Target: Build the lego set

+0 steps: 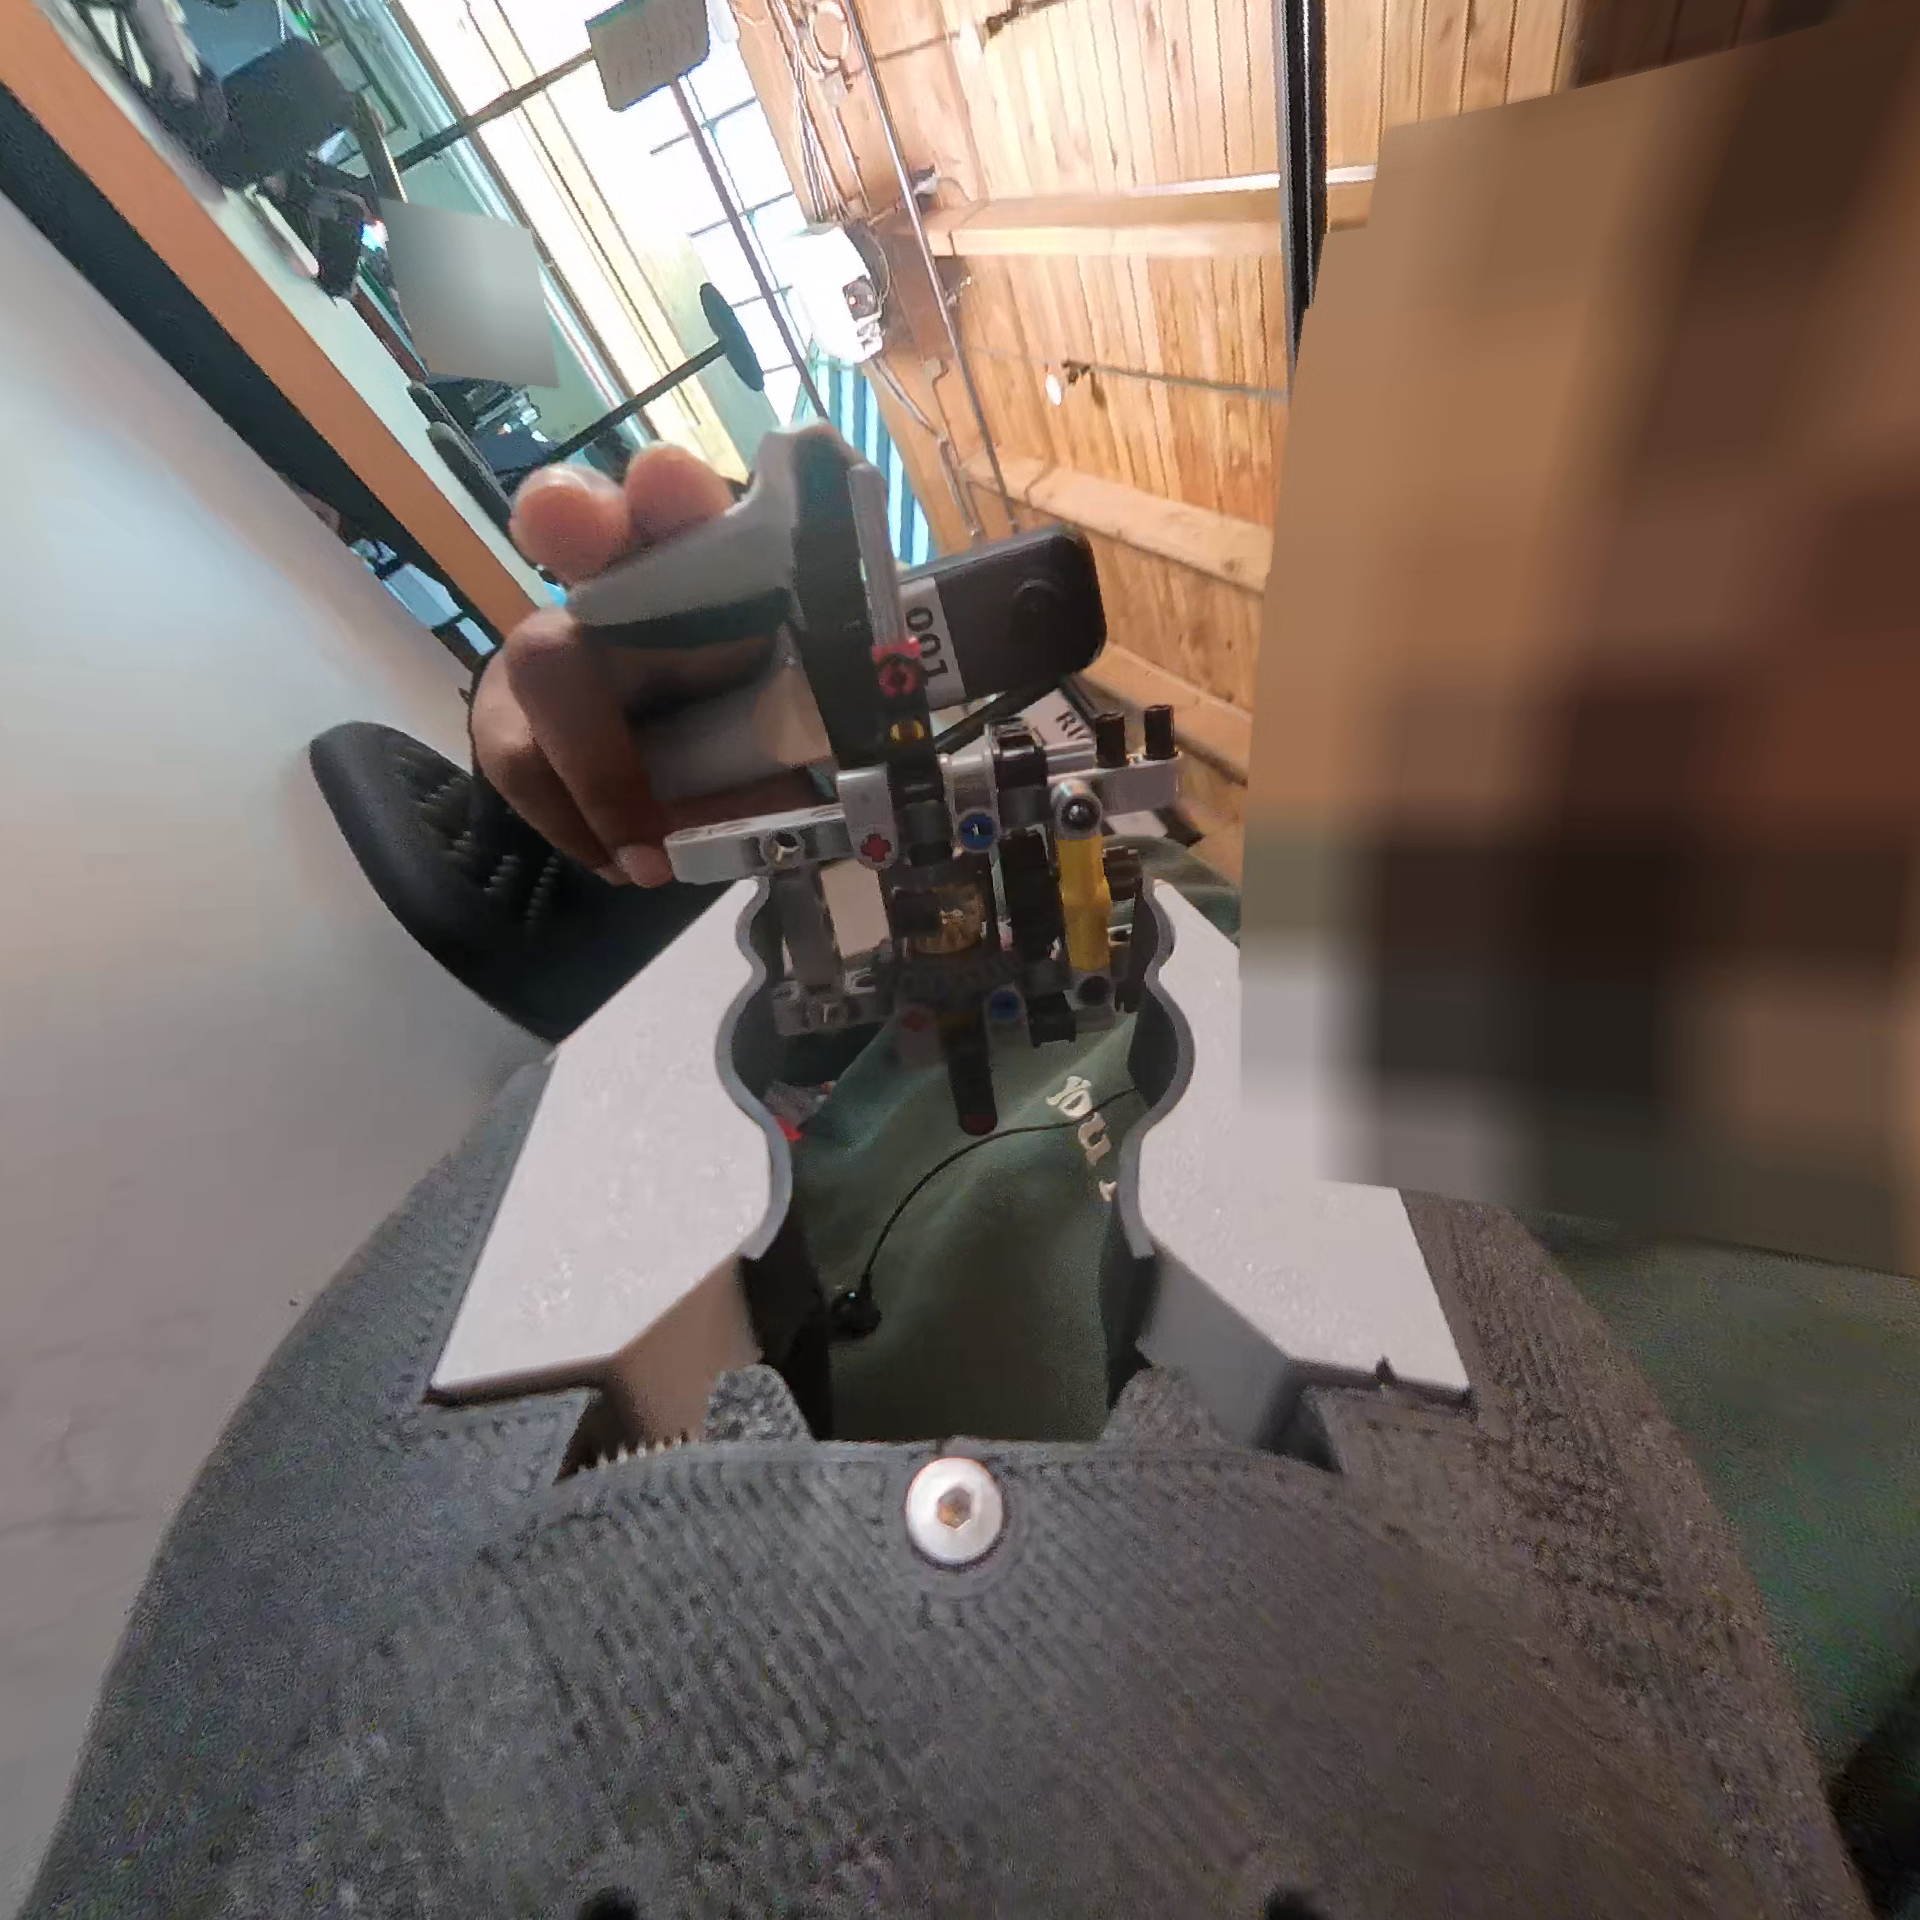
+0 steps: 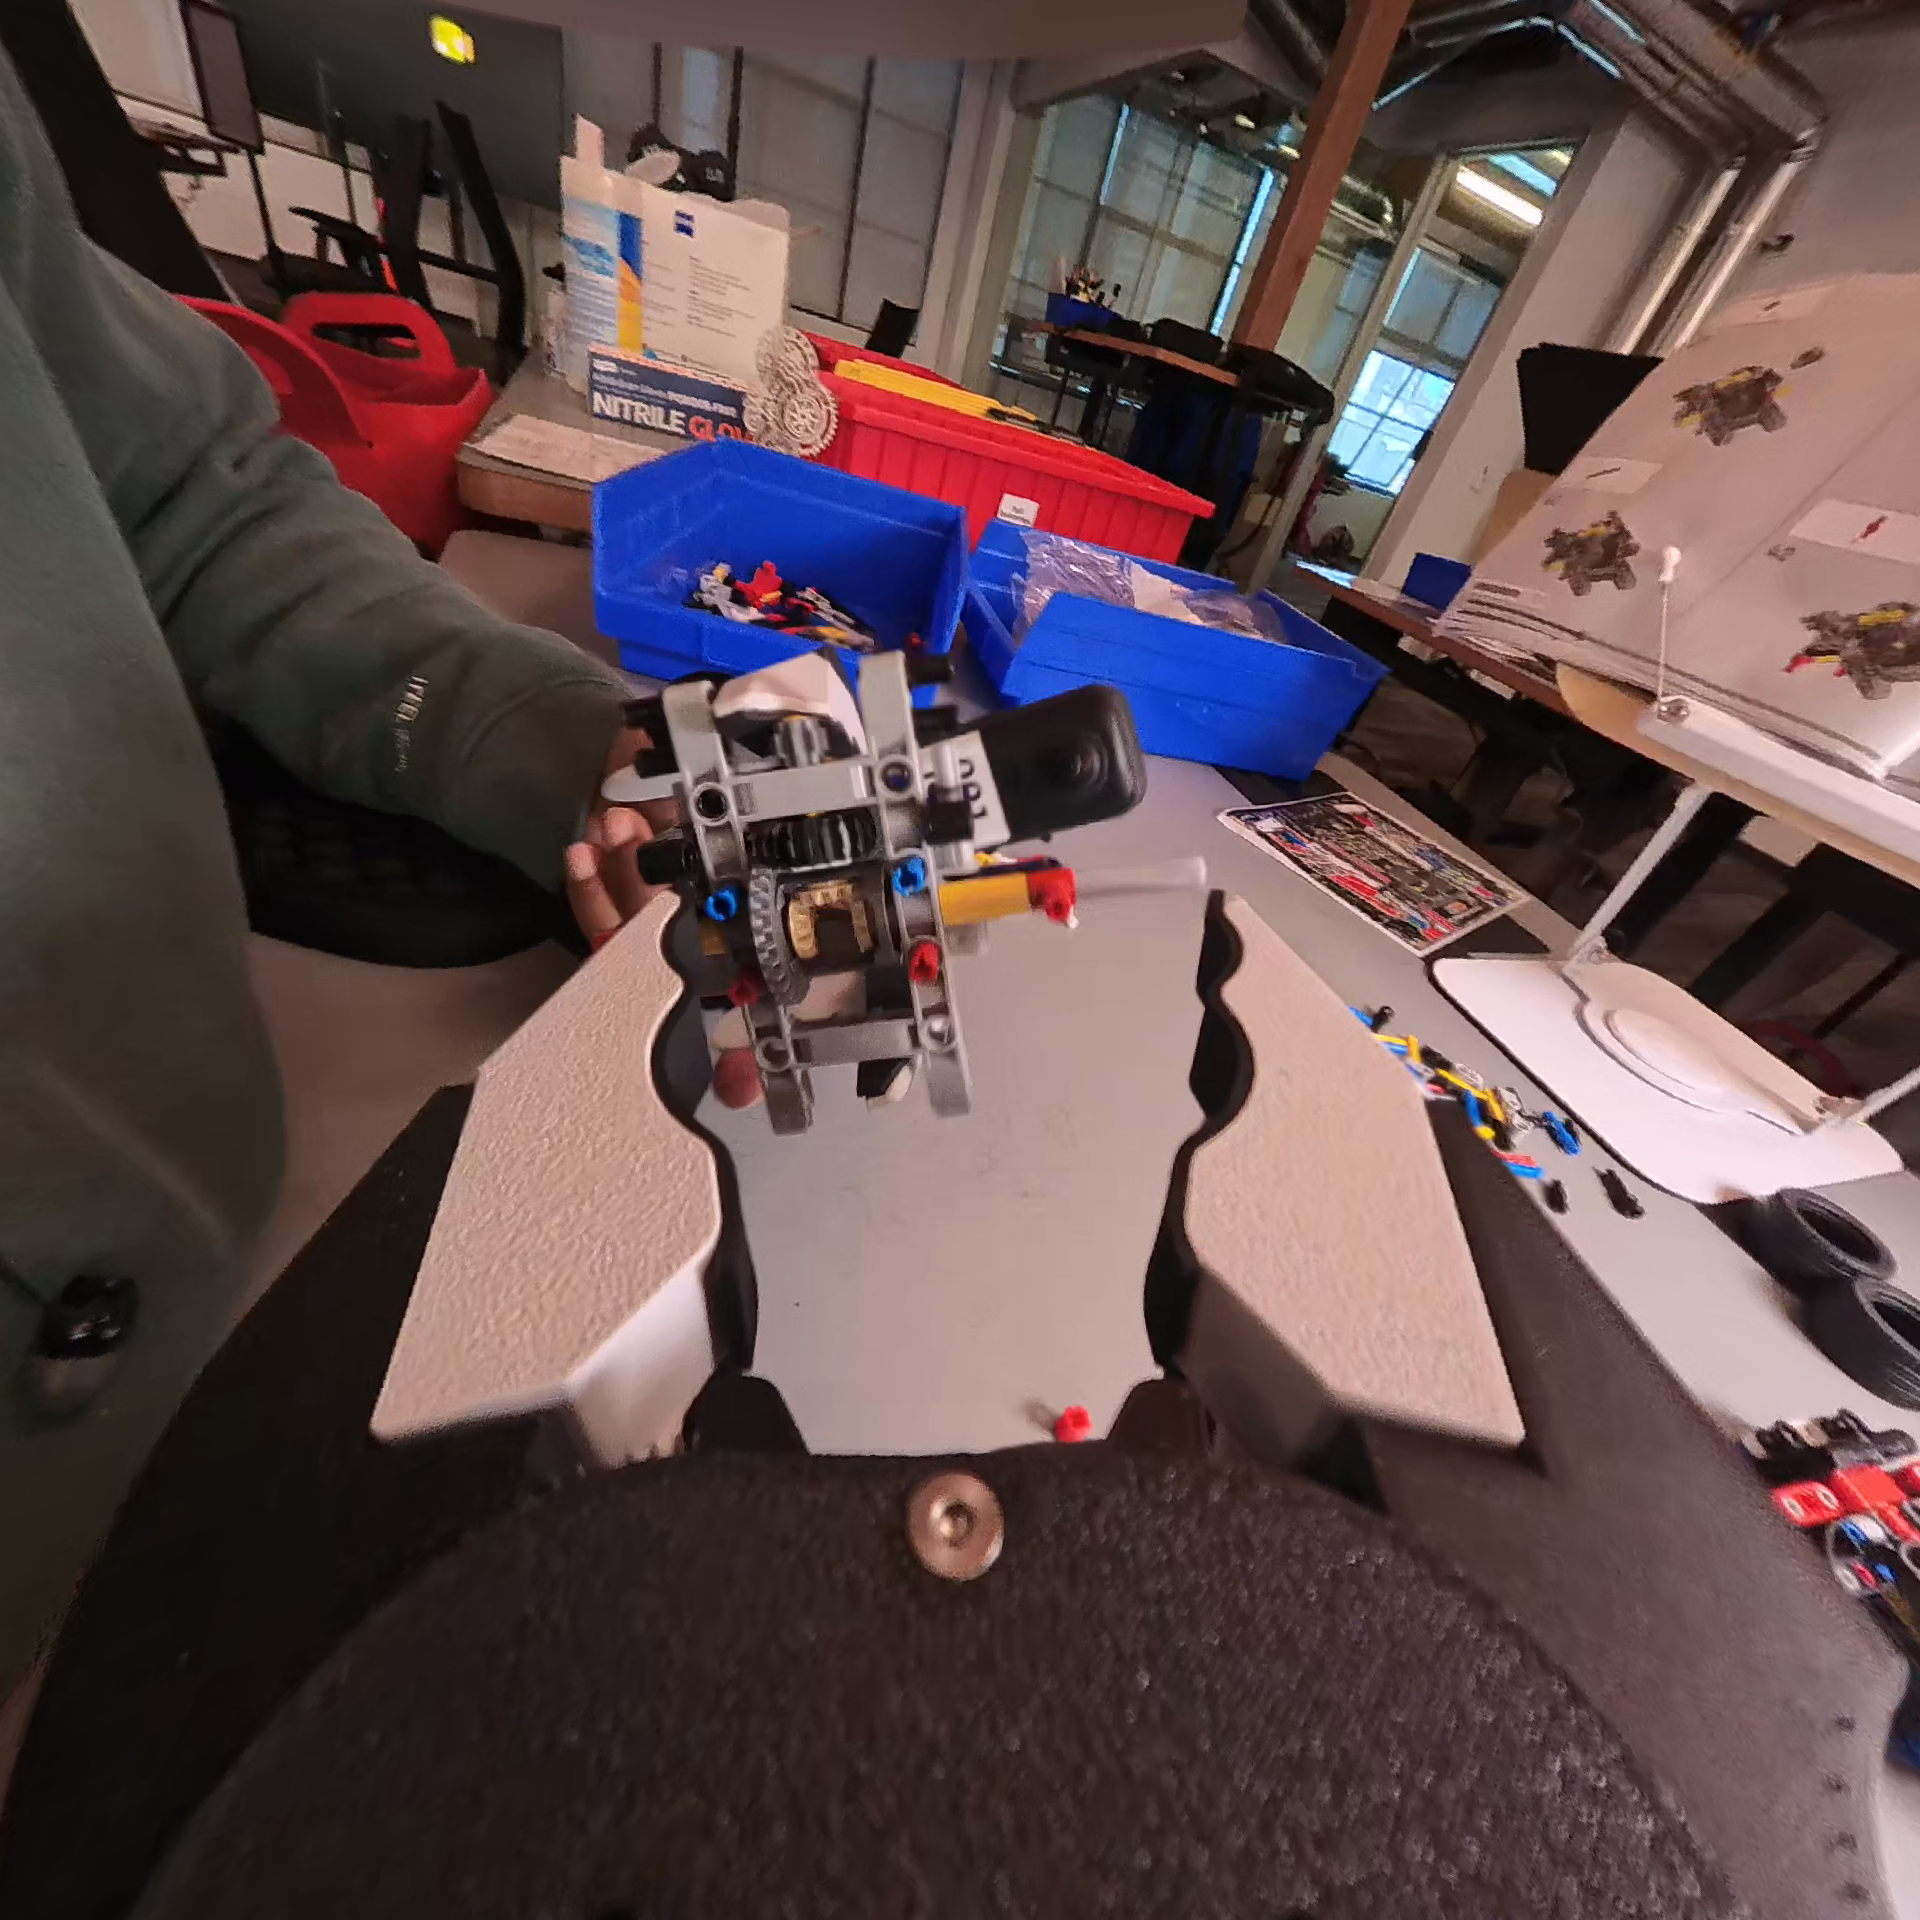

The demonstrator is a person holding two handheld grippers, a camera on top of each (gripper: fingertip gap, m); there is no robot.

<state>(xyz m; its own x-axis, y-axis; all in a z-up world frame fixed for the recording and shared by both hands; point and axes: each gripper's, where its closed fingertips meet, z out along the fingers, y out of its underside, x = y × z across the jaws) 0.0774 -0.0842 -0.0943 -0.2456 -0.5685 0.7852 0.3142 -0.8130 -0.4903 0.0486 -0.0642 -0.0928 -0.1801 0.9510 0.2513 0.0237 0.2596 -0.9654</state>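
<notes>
1. Two handheld grippers meet over a grey worktop. The left gripper is clamped on a grey, black and yellow lego gear assembly, lifted clear of the worktop.
2. The right gripper stands with its pale jaws wide apart. The assembly sits just beside its left finger, and the right finger is well clear of it.
3. Blue plastic bins line the worktop's far edge, one holding mixed pieces.
4. Small loose lego pieces and black rubber tyres lie near the right edge, below an open instruction booklet on a white stand.
5. A dark green sleeve fills the left side.
</notes>
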